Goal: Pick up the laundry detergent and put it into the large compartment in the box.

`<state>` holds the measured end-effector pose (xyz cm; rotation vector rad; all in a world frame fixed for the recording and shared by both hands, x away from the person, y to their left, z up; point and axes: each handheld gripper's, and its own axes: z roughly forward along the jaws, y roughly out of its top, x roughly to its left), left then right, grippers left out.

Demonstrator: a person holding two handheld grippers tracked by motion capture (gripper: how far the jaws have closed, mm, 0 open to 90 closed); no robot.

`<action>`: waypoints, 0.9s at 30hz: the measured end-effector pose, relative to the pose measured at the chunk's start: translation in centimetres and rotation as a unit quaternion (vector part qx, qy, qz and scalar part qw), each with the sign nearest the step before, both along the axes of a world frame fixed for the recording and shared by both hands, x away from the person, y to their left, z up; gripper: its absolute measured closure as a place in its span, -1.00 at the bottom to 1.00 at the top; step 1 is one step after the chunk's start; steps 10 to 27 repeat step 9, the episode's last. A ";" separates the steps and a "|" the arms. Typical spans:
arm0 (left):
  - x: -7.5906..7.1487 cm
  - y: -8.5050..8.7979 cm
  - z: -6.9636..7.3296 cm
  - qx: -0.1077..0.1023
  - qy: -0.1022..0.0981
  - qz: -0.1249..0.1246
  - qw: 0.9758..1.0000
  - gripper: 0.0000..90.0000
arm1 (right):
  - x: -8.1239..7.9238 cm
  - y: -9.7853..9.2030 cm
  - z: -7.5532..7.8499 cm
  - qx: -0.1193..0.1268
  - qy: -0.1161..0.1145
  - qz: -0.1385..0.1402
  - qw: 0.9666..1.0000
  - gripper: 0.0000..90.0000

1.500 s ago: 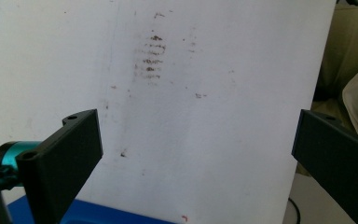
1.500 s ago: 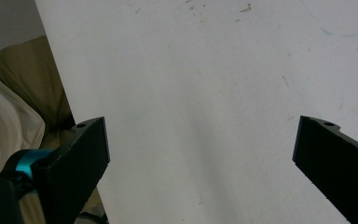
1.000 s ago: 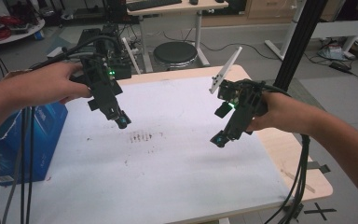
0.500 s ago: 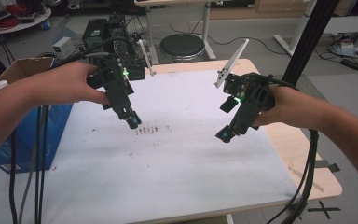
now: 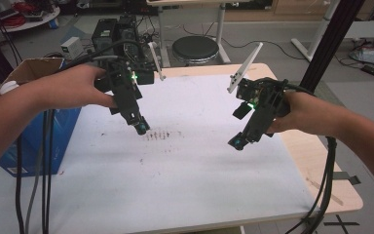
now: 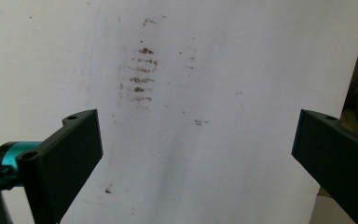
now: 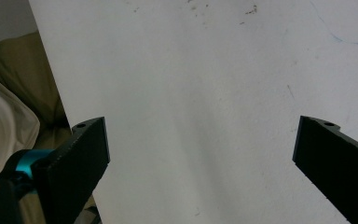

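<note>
A white sheet (image 5: 175,165) covers the wooden table (image 5: 321,161). My left gripper (image 5: 140,127) hangs tilted over the sheet's left centre, just left of a patch of brown smudges (image 5: 158,135). In the left gripper view its jaws stand wide apart with nothing between them, over the white sheet (image 6: 223,140) and the smudges (image 6: 140,74). My right gripper (image 5: 237,143) hovers over the sheet's right part, pointing down and left. The right gripper view shows those jaws wide apart and empty above the white sheet (image 7: 205,116), near its edge.
A blue box with an open cardboard top (image 5: 29,122) stands at the table's left side. Black equipment (image 5: 121,34) and a round stool (image 5: 195,48) sit beyond the far edge. A black post (image 5: 326,44) rises at the right. Cables (image 5: 44,185) trail from both grippers.
Both hands have drifted slightly along the table, the left gripper ending just beside the smudges. The jaws stay apart.
</note>
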<state>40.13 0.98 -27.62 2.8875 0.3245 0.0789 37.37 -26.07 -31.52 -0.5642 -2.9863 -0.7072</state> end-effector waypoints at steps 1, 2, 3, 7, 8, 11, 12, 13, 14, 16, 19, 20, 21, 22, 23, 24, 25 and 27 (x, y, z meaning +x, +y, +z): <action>0.0 0.0 0.0 0.000 0.000 0.000 1.000 -0.96 | 0.0 0.0 0.0 0.000 0.000 0.000 1.000 -0.94; 0.0 0.0 0.0 0.002 -0.001 0.000 1.000 -0.96 | 0.0 0.0 0.0 0.000 0.000 0.000 1.000 -0.94; 0.0 0.1 -0.1 0.002 -0.001 0.001 1.000 -0.96 | 0.0 0.1 0.0 0.001 -0.001 0.000 1.000 -0.94; 0.1 0.3 0.0 -0.003 -0.003 0.004 1.000 -0.96 | -0.1 0.1 0.0 0.001 -0.001 -0.001 1.000 -0.94; 0.1 0.3 0.1 -0.003 -0.002 0.004 1.000 -0.96 | -0.1 0.0 0.1 0.001 -0.001 0.000 1.000 -0.94; 0.1 0.4 0.1 -0.003 -0.002 0.006 1.000 -0.96 | -0.1 0.0 0.1 0.002 -0.002 -0.002 1.000 -0.94; 0.1 0.4 0.1 -0.003 -0.002 0.006 1.000 -0.96 | -0.1 0.0 0.1 0.002 -0.002 -0.002 1.000 -0.94; 0.1 0.4 0.1 -0.003 -0.002 0.006 1.000 -0.96 | -0.1 0.0 0.1 0.002 -0.002 -0.002 1.000 -0.94; 0.1 0.4 0.1 -0.003 -0.002 0.006 1.000 -0.96 | -0.1 0.0 0.1 0.002 -0.002 -0.002 1.000 -0.94; 0.1 0.4 0.1 -0.003 -0.002 0.006 1.000 -0.96 | -0.1 0.0 0.1 0.002 -0.002 -0.002 1.000 -0.94; 0.1 0.4 0.1 -0.003 -0.002 0.006 1.000 -0.96 | -0.1 0.0 0.1 0.002 -0.002 -0.002 1.000 -0.94; 0.1 0.4 0.1 -0.003 -0.002 0.006 1.000 -0.96 | -0.1 0.0 0.1 0.002 -0.002 -0.002 1.000 -0.94; 0.1 0.4 0.1 -0.003 -0.002 0.006 1.000 -0.96 | -0.1 0.0 0.1 0.002 -0.002 -0.002 1.000 -0.94; 0.1 0.4 0.1 -0.003 -0.002 0.006 1.000 -0.96 | -0.1 0.0 0.1 0.002 -0.002 -0.002 1.000 -0.94; 0.1 0.4 0.1 -0.003 -0.002 0.006 1.000 -0.96 | -0.1 0.0 0.1 0.002 -0.002 -0.002 1.000 -0.94; 0.1 0.4 0.1 -0.003 -0.002 0.006 1.000 -0.96 | -0.1 0.0 0.1 0.002 -0.002 -0.002 1.000 -0.94; 0.1 0.4 0.1 -0.003 -0.002 0.006 1.000 -0.96 | -0.1 0.0 0.1 0.002 -0.002 -0.002 1.000 -0.94; 0.1 0.4 0.1 -0.003 -0.002 0.006 1.000 -0.96 | -0.1 0.0 0.1 0.002 -0.002 -0.002 1.000 -0.94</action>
